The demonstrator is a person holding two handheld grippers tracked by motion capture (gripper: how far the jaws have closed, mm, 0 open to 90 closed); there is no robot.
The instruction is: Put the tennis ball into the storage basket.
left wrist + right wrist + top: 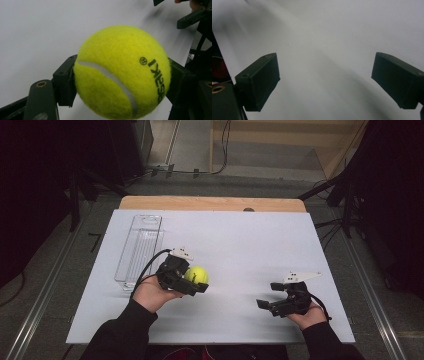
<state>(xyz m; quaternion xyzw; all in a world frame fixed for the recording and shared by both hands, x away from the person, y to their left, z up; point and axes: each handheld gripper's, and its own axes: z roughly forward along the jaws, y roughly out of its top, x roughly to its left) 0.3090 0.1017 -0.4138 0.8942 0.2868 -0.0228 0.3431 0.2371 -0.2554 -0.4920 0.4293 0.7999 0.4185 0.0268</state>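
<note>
Pretty dim room overall, the edges are fading into black on both sides. A white sheet (pixel 240 245) is covering most of a light wooden tabletop (pixel 210 203), with just a strip of wood peeking out along the far edge. Grey floor (pixel 65 270) is showing around the table, with metal rails (pixel 42 295) running along the left and right. Cables (pixel 220 150) are trailing across the floor at the back. A pale wooden frame or platform (pixel 280 140) is sitting behind, catching more light than anything else.
</note>
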